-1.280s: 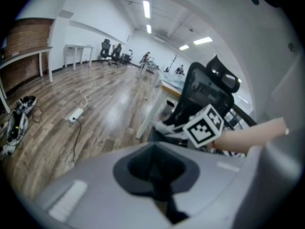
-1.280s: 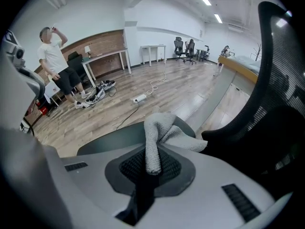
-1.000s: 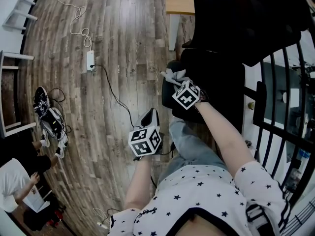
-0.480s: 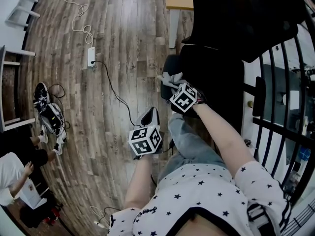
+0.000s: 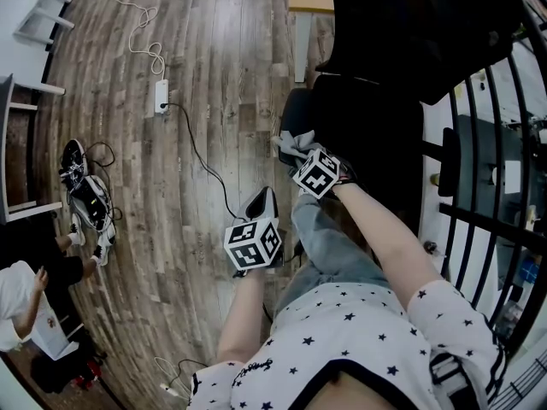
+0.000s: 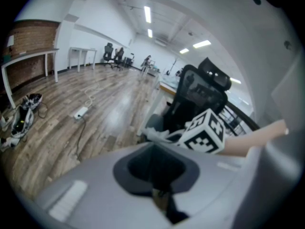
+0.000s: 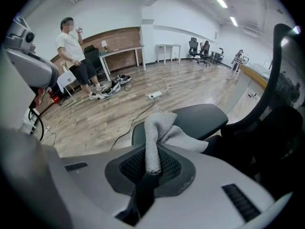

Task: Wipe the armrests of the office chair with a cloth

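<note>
The wood floor [image 5: 214, 75] carries the black office chair [image 5: 402, 32]. The chair's armrest [image 7: 205, 117] lies directly ahead of the right hand-held gripper [image 7: 151, 171]. The grey cloth [image 7: 161, 130] is clamped between that gripper's jaws. Its free folds drape forward onto the near end of the armrest pad. The left hand-held gripper [image 6: 161, 197] has its jaws together with nothing between them. It is held over the floor, clear of the chair.
</note>
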A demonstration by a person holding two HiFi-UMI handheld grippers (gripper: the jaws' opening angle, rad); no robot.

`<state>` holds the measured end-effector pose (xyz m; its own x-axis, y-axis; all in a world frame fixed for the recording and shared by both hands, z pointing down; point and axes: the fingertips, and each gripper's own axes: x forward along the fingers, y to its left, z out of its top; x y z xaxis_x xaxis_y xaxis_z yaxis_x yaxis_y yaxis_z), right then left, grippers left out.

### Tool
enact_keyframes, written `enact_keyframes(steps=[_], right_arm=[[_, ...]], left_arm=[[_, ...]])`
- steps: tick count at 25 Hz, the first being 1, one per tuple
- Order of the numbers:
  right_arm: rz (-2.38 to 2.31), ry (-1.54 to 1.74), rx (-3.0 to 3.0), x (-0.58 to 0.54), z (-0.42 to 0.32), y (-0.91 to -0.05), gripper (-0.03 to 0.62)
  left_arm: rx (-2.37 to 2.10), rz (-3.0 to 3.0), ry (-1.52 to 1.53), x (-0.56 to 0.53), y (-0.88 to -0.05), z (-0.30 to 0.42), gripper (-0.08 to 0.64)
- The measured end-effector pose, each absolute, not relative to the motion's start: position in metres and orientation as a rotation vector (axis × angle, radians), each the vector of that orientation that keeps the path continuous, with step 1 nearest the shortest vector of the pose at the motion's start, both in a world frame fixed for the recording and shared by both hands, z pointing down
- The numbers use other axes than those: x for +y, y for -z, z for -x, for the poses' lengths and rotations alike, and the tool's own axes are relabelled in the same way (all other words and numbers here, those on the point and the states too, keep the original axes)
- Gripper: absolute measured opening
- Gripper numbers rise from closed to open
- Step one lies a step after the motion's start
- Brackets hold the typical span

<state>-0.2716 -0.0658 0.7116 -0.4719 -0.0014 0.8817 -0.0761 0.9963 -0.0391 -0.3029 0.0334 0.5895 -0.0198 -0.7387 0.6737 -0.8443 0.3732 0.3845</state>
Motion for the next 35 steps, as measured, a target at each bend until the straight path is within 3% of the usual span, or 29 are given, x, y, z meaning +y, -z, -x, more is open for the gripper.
enact_keyframes(steps=[22,35], right_arm=[[-0.016,-0.063,-2.057,-0.025,0.248,-0.706,0.034],[-0.103,-0.079,-2.197,-0.017,0.227,-0.651,0.034]], left_arm=[[-1.811,-1.395,-0.152,0.070,-0.578,0.280,0.006],[-1.851,-1.410,-0.121,0.084,-0.562,0.267,0.006]])
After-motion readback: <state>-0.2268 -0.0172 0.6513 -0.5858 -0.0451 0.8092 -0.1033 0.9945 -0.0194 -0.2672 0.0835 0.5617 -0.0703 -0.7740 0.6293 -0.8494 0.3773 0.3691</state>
